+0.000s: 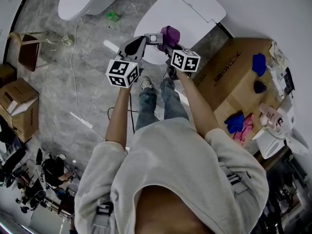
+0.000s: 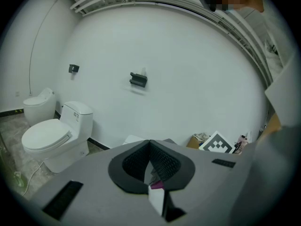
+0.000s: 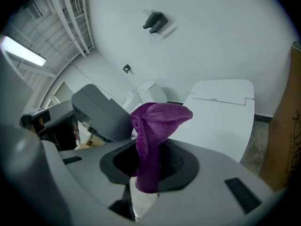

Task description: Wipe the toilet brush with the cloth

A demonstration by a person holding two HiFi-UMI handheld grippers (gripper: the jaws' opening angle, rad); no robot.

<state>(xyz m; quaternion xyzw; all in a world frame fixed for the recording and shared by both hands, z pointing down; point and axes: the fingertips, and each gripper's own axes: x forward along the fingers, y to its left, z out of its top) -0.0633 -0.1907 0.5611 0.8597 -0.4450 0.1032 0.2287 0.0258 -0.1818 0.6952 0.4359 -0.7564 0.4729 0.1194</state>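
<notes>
I hold both grippers close together above a shut white toilet lid. My right gripper is shut on a purple cloth, which stands bunched up out of the jaws. In its own view the right gripper faces the lid. My left gripper is shut, and its own view shows a thin white piece, seemingly the toilet brush handle, pinched low between the pads. A white end shows at its tip beside the cloth. The brush head is hidden.
A cardboard box at the right carries blue cloths and a pink one. Another toilet stands by the wall at the left. Boxes, a cable and clutter lie on the floor at the left.
</notes>
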